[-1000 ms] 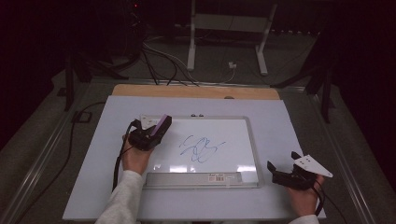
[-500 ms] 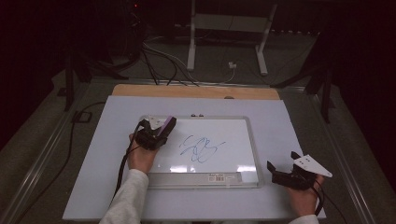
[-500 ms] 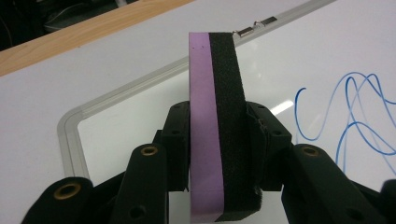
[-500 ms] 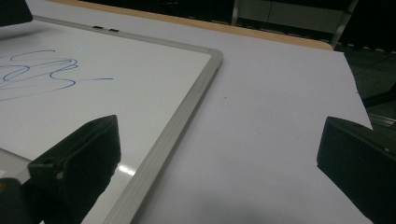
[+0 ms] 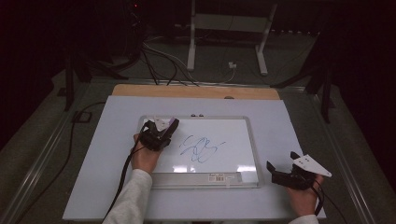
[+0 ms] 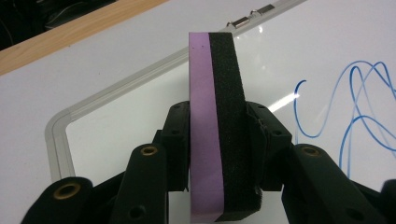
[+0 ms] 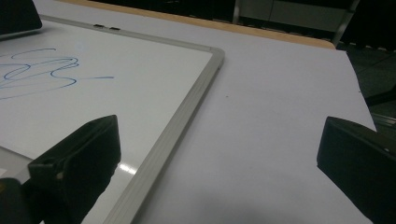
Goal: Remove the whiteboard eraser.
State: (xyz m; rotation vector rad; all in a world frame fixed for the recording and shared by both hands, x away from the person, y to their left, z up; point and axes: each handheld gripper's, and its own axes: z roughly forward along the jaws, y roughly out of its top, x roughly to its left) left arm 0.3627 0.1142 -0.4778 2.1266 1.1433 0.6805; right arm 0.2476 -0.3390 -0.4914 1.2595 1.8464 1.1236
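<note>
Left gripper clamps the eraser on edge, long axis pointing across the whiteboard left of the scribble; right gripper, wide open, sits beside the whiteboard's right corner.

A purple-and-black eraser, purple on one face and black foam on the other, sits between the black jaws of the left gripper above a white whiteboard with a silver-grey frame. Looping blue marker scribble crosses the middle of the board. The table is pale white-blue, with a light wooden strip along its far edge. The right gripper, near the table's right edge, is black, topped by a grey three-cornered plate. The person's sleeve is white.
</note>
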